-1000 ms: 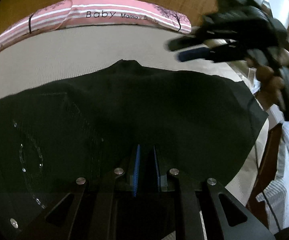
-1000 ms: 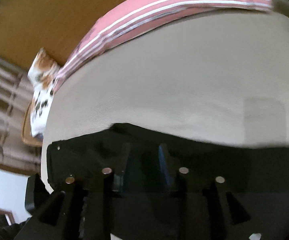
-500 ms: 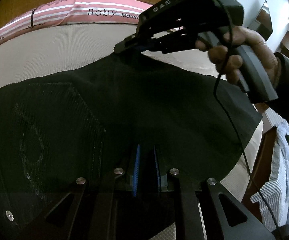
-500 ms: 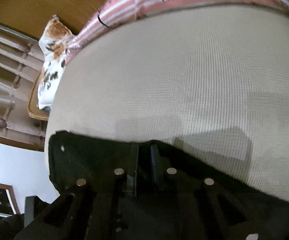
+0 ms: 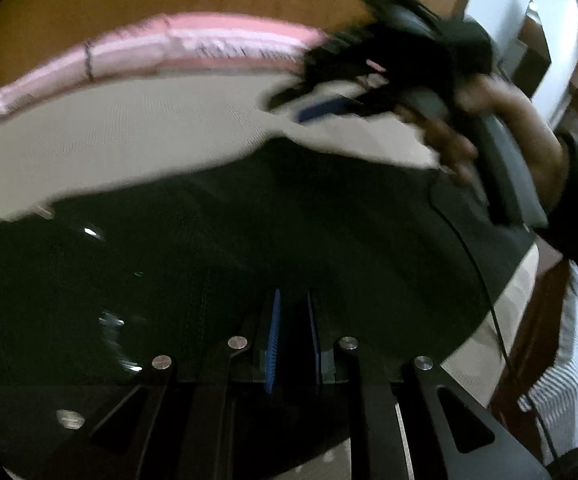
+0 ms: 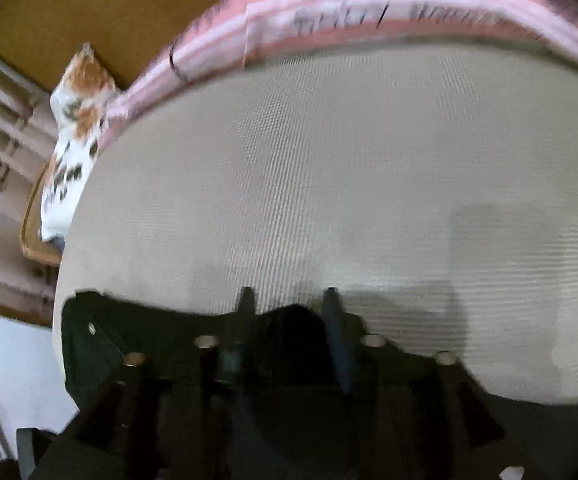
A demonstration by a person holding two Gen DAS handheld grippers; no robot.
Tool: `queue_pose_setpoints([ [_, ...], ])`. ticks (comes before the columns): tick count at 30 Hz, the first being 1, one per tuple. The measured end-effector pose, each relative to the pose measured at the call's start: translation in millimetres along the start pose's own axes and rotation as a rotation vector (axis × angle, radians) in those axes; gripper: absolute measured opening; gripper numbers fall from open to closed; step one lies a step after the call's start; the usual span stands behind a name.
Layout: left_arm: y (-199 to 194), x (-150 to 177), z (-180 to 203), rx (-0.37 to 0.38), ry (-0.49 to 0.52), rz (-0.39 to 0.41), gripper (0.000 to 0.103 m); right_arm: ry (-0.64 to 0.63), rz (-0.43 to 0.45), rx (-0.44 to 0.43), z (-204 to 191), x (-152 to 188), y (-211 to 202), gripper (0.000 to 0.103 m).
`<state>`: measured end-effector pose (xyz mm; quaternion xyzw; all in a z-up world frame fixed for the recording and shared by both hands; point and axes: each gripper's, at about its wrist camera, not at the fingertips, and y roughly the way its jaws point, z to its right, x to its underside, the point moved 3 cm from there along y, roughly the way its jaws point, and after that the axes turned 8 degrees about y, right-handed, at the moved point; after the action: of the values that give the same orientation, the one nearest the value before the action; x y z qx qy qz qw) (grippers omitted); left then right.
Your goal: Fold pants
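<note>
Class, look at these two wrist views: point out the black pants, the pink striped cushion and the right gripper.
black pants (image 5: 289, 232): left wrist view, middle of the dark fabric.
pink striped cushion (image 6: 369, 12): right wrist view, its lettered band.
right gripper (image 5: 309, 106): left wrist view, between its blurred fingertips.

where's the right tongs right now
In the left wrist view the right tongs hover at upper right, over the beige bed sheet, just past the far edge of the black pants and below the pink pillow.

One black pants (image 5: 249, 240), two grippers (image 5: 293, 332) (image 6: 289, 316), one pink pillow (image 5: 193, 46).
</note>
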<state>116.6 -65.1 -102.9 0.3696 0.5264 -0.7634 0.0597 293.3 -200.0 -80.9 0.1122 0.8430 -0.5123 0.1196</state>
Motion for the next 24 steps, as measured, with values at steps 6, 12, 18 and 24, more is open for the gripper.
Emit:
queue_pose_setpoints([
  [6, -30.1, -9.3, -51.0, -0.122, -0.075, 0.042, 0.015, -0.041, 0.039, 0.082, 8.4, 30.4, -47.3, 0.037],
  [12, -26.5, 14.0, -95.0, -0.175, -0.167, -0.025, 0.015, 0.015, -0.005, 0.182, 44.5, 64.2, -40.5, 0.037],
  [18, -19.9, 26.7, -97.6, -0.172, -0.172, -0.033, 0.015, 0.073, 0.05, 0.236, 65.5, 62.2, -28.2, 0.032],
  [24, -21.6, 33.0, -91.5, -0.203, -0.151, -0.044, 0.015, 0.098, 0.071, 0.246, 63.0, 66.1, -36.7, 0.035],
])
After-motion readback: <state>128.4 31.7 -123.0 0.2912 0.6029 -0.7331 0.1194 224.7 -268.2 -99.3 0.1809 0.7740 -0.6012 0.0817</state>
